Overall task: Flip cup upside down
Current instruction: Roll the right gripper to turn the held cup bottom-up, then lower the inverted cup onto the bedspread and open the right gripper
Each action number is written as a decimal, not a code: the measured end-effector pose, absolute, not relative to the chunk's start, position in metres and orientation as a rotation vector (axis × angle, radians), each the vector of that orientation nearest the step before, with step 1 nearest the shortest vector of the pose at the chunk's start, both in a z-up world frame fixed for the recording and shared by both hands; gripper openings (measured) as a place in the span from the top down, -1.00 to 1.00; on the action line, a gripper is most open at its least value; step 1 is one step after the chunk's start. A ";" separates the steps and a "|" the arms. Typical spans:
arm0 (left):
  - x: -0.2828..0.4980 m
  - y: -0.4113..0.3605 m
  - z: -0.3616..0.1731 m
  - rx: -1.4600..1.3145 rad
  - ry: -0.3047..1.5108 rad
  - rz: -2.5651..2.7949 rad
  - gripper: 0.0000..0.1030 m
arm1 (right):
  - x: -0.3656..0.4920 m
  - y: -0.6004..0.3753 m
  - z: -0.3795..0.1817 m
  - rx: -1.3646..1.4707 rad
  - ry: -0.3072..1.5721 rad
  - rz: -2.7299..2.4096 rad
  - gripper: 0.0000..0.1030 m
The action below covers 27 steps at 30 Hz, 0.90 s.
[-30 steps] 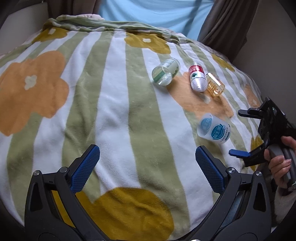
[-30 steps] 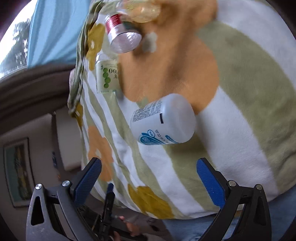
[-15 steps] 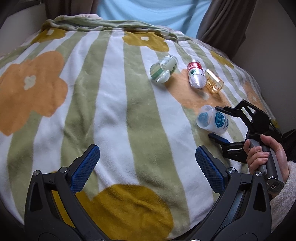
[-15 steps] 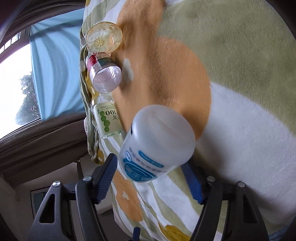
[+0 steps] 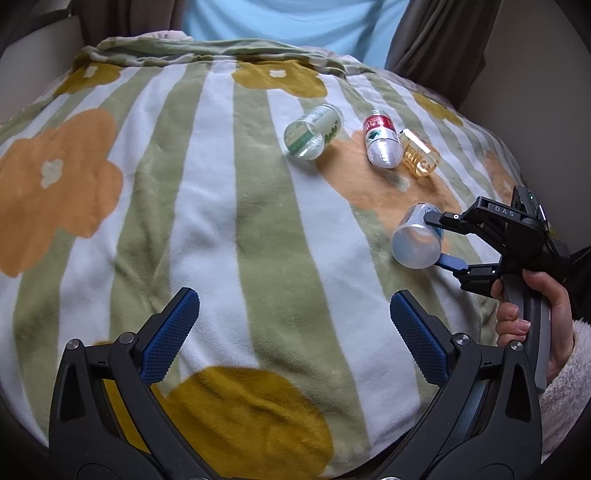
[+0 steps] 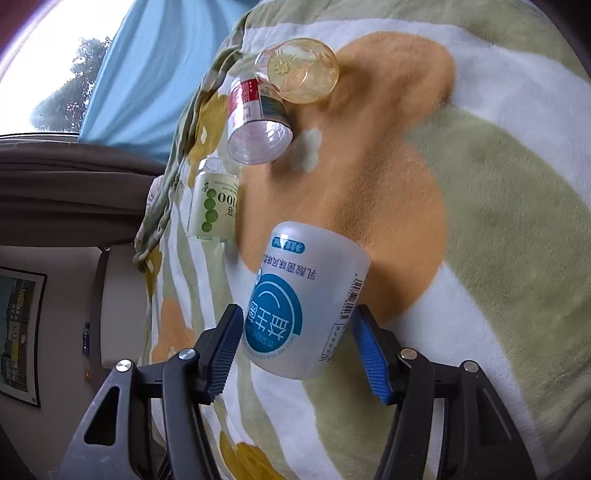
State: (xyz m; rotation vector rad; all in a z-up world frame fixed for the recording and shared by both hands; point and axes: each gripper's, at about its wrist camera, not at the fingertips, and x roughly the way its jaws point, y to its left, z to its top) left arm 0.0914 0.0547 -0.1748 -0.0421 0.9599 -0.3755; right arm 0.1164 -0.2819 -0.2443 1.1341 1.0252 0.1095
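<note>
Your right hand-held gripper is clamped on the white cup, its blue pads pressing the cup's sides near the open end. From the left wrist view you can see that same right hand-held gripper coming in from the right edge, with your hand wrapped around its grey handle and a fluffy pale sleeve below it. The white cup, printed with a blue round label, is tilted on its side, its open mouth turned toward the left camera and its closed base pointing away, over the orange flower of the blanket. Whether it touches the blanket or hangs just above, you cannot tell.

Your left hand-held gripper is released, its two blue-padded fingers spread wide with nothing between them, low over the striped green and white blanket.

Farther back on the blanket, three other cups lie on their sides: a clear cup with green print, a clear cup with a red label, and an amber cup touching the red-labelled one. A light blue curtain hangs behind the bed.
</note>
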 end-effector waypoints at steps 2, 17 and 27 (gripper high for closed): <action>0.091 0.053 -0.175 -0.037 0.961 -0.377 -1.00 | 0.122 -0.282 -0.247 1.101 1.067 0.132 -0.10; 0.095 0.052 -0.180 -0.020 0.976 -0.360 -1.00 | 0.151 -0.305 -0.267 1.279 1.115 0.103 -0.20; 0.096 0.047 -0.182 -0.013 0.966 -0.342 -1.00 | 0.148 -0.280 -0.227 0.919 0.932 0.306 -0.11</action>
